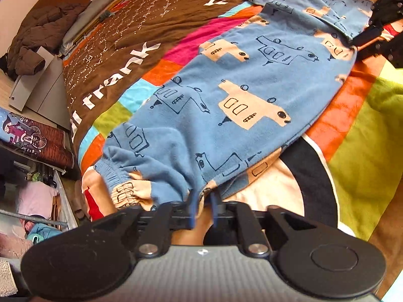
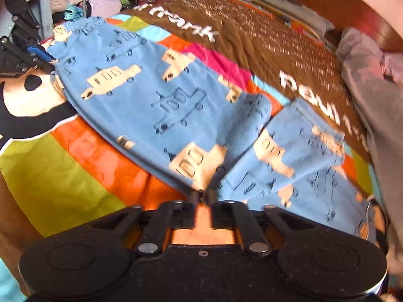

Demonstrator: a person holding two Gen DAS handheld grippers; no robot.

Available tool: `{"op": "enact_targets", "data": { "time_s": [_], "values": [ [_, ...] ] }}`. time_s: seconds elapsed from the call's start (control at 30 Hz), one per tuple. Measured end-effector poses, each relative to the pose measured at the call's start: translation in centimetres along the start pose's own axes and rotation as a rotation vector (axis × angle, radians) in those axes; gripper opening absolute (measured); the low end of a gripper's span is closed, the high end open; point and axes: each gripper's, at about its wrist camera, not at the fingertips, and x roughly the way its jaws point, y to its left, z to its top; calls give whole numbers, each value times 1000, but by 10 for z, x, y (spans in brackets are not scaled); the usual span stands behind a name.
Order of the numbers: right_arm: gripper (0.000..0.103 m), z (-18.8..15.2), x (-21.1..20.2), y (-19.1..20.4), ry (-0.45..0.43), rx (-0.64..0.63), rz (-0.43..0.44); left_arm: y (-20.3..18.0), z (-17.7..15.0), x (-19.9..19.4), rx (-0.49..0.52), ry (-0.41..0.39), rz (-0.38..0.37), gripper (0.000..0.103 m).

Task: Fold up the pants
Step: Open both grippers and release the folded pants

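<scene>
Done: pants lie lengthwise on the bed.
Fingers: we pinch both ends, left gripper, right gripper.
Left: cross-folds.

The blue fleece pants printed with cream trucks spread across the middle of the bed, taking up most of the colourful patchwork bedspread. Bare bedspread lies open on the near side, along the green and orange patches, and on the brown lettered band beyond the pants. At the head of the bed a brown quilted jacket and a stack of folded grey cloth close off that end. A grey garment lies heaped along the bed's far edge beside the pants.
</scene>
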Motion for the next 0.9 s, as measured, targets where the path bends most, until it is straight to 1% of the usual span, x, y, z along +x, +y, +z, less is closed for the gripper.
{"op": "enact_targets", "data": {
  "time_s": [0.03, 0.07, 0.1, 0.17, 0.2, 0.23, 0.27, 0.3, 0.37, 0.4, 0.47, 0.57, 0.63, 0.7, 0.8, 0.9],
  "values": [
    [24, -1, -3, -3, 5, 27, 13, 1, 2, -4, -13, -1, -10, 53],
    [31, -2, -8, -6, 5, 51, 13, 4, 5, -11, -38, -10, -17, 57],
    [36, -3, -16, -9, 5, 70, 3, 6, 9, -18, -69, -17, -23, 61],
    [59, -5, -36, -19, 6, 118, -27, 14, 19, -31, -151, -15, -52, 70],
    [65, -6, -47, -25, 8, 149, -38, 18, 25, -38, -199, -19, -63, 79],
    [77, -8, -57, -31, 10, 179, -48, 20, 31, -44, -243, -33, -73, 89],
    [83, -10, -68, -38, 11, 203, -61, 21, 37, -50, -278, -49, -81, 93],
    [85, -12, -77, -45, 14, 226, -75, 20, 43, -55, -304, -67, -88, 98],
    [98, -20, -90, -59, 32, 279, -97, 13, 59, -60, -331, -110, -113, 100],
    [100, -24, -94, -67, 35, 312, -106, 7, 67, -60, -332, -127, -131, 101],
    [101, -36, -97, -82, 40, 373, -121, -6, 87, -52, -334, -151, -169, 101],
    [101, -54, -92, -99, 61, 441, -148, -23, 118, -33, -364, -149, -232, 101],
    [101, -63, -88, -111, 61, 487, -156, -34, 136, -24, -352, -163, -247, 101],
    [101, -67, -84, -124, 52, 517, -157, -43, 149, -18, -319, -177, -254, 101],
    [101, -61, -75, -150, 56, 517, -141, -59, 163, -9, -243, -157, -259, 101],
    [101, -44, -67, -185, 22, 496, -91, -66, 170, -14, -217, -182, -277, 101]
  ]
}}
